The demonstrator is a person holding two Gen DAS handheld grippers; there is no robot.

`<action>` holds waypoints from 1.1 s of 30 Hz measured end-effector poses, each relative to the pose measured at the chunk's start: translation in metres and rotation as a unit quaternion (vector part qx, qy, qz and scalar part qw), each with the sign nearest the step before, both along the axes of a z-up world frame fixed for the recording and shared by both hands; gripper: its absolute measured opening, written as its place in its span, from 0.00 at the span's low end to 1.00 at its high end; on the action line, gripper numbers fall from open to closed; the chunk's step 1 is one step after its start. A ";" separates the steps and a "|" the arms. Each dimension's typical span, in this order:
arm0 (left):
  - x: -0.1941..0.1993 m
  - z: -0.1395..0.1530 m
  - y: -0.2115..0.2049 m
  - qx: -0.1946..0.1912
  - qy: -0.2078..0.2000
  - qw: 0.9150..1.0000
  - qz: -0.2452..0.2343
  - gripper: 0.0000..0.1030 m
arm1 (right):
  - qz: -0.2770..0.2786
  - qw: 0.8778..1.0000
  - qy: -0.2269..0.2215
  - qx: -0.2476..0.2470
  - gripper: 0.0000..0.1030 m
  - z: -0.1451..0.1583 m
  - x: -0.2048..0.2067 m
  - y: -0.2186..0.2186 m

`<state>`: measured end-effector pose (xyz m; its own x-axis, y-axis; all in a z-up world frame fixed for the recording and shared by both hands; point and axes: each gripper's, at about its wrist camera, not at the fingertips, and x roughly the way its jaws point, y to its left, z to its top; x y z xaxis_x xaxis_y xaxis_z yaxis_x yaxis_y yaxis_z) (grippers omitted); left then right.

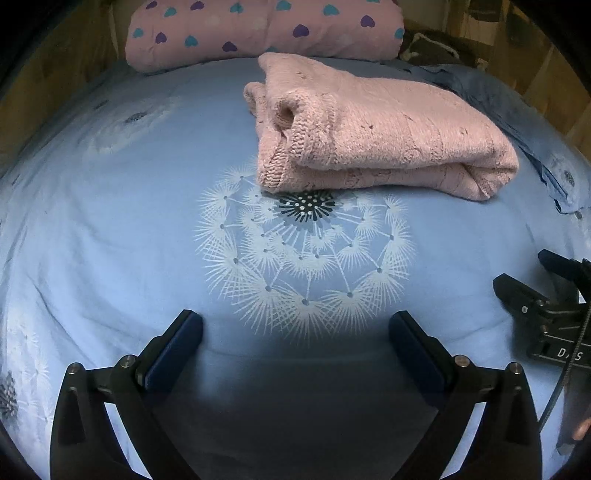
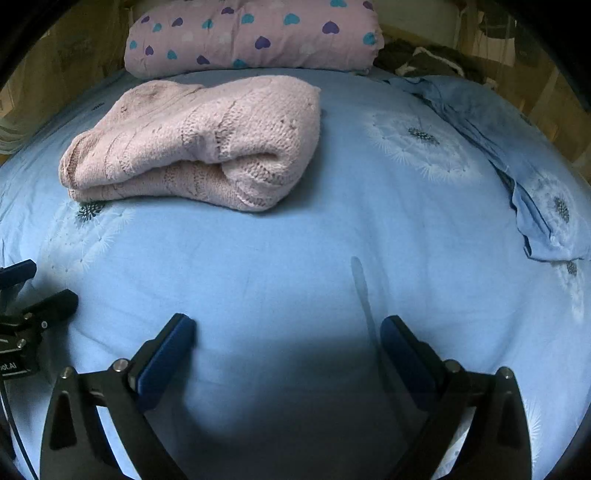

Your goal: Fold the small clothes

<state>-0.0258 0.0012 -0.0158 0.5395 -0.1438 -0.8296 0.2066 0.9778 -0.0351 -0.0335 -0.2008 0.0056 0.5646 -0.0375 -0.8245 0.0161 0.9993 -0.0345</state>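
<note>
Bedding fills both views: a light blue sheet (image 1: 110, 229) printed with white dandelion heads covers the bed from edge to edge. In the left wrist view, the left gripper (image 1: 295, 328) hangs over the sheet with its jaws spread wide and nothing between them, the blue pads (image 1: 177, 350) clear of the fabric; the bare sheet and the large dandelion print (image 1: 306, 258) lie in the gap. Beyond that print, toward the head of the bed, the pink knitted sweater (image 1: 369, 140) lies folded into a thick bundle, its near edge just over the dark centre of the flower. Behind it a pink quilt with purple and teal hearts (image 1: 258, 29) is rolled against the headboard. At the right of this view the right gripper (image 1: 532, 280) shows from the side, apart from the sweater, and a blue pillowcase (image 1: 524, 122) is rumpled along the far right edge. In the right wrist view, the left gripper (image 2: 33, 284) appears at the left border, low and near the sheet (image 2: 295, 240). The sweater (image 2: 192, 147) sits in the upper left, folded, resting on the sheet and well apart from both tools. The right gripper (image 2: 288, 328) is likewise released, jaws wide, with only bare sheet between its fingers. The hearted quilt (image 2: 251, 33) lies beyond, and the pillowcase (image 2: 498, 129) trails down the right side.
</note>
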 end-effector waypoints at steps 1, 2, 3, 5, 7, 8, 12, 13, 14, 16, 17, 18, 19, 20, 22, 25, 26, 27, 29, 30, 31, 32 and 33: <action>0.000 0.000 0.000 0.001 0.000 1.000 0.000 0.86 | 0.000 1.000 0.000 0.000 1.00 0.000 0.000 0.003; 0.000 0.000 0.000 0.002 0.000 1.000 0.000 0.86 | 0.000 1.000 0.000 0.000 1.00 0.000 0.000 0.002; 0.000 0.000 0.000 0.002 0.000 1.000 0.000 0.86 | 0.000 1.000 0.000 -0.001 1.00 0.000 0.000 0.002; 0.002 -0.001 0.000 0.002 0.000 1.000 -0.001 0.86 | 0.000 1.000 0.000 0.000 1.00 0.000 0.000 0.002; 0.001 -0.001 -0.001 0.002 0.000 1.000 -0.001 0.86 | 0.000 1.000 0.000 0.000 1.00 0.000 0.000 0.002; 0.001 -0.001 -0.001 0.002 0.000 1.000 -0.001 0.86 | 0.000 1.000 0.000 0.000 1.00 0.000 0.000 0.002; 0.001 -0.001 -0.001 0.002 0.000 1.000 -0.001 0.86 | 0.000 1.000 0.000 -0.001 1.00 -0.001 0.000 0.002; 0.001 -0.001 -0.001 0.002 0.000 1.000 -0.001 0.86 | 0.000 1.000 0.000 -0.001 1.00 0.000 0.000 0.003; 0.001 -0.001 -0.001 0.002 0.000 1.000 -0.001 0.86 | 0.000 1.000 0.000 -0.001 1.00 -0.001 0.000 0.002; 0.001 -0.001 -0.001 0.002 0.000 1.000 -0.001 0.86 | -0.001 1.000 0.000 0.000 1.00 0.000 0.000 0.002; 0.001 -0.001 -0.001 0.002 0.000 1.000 -0.001 0.86 | 0.000 1.000 0.000 -0.001 1.00 0.000 0.000 0.003; 0.001 -0.001 -0.001 0.002 0.000 1.000 -0.001 0.86 | 0.000 1.000 -0.002 0.000 1.00 0.000 0.000 0.002; 0.001 -0.001 -0.001 0.002 0.000 1.000 0.000 0.86 | 0.000 1.000 -0.003 0.003 1.00 -0.001 0.001 0.001; 0.001 -0.001 -0.001 0.002 0.000 1.000 -0.001 0.86 | -0.001 1.000 -0.004 0.004 1.00 -0.001 0.000 0.002; 0.001 -0.001 -0.001 0.002 0.000 1.000 -0.001 0.86 | 0.000 1.000 -0.005 0.004 1.00 -0.001 0.002 0.002; 0.001 -0.001 0.000 0.002 0.000 1.000 -0.001 0.86 | 0.000 1.000 -0.005 0.004 1.00 -0.001 0.003 0.001; 0.001 -0.001 -0.001 0.002 0.000 1.000 -0.001 0.86 | 0.000 1.000 -0.004 0.004 1.00 -0.001 0.003 0.001; 0.001 -0.001 -0.001 0.002 0.000 1.000 -0.001 0.86 | 0.000 1.000 -0.004 0.003 1.00 -0.001 0.003 0.001; 0.001 -0.001 -0.001 0.002 0.000 1.000 -0.001 0.86 | 0.000 1.000 -0.004 0.001 1.00 -0.002 0.003 0.001; 0.001 -0.001 -0.001 0.002 0.000 1.000 -0.001 0.86 | 0.000 1.000 -0.004 0.001 1.00 -0.002 0.002 0.001; 0.001 -0.001 -0.001 0.002 0.000 1.000 -0.001 0.86 | -0.001 1.000 -0.002 0.001 1.00 -0.001 0.002 0.002; 0.001 -0.001 -0.001 0.002 0.000 1.000 -0.001 0.86 | -0.001 1.000 -0.001 0.001 1.00 -0.001 0.001 0.002; 0.001 -0.001 -0.001 0.002 0.000 1.000 0.000 0.86 | -0.002 1.000 0.001 0.000 1.00 -0.001 0.001 0.002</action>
<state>-0.0245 0.0004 -0.0169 0.5397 -0.1410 -0.8300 0.2076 0.9777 -0.0312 -0.0329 -0.1987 0.0048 0.5625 -0.0403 -0.8258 0.0201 0.9992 -0.0350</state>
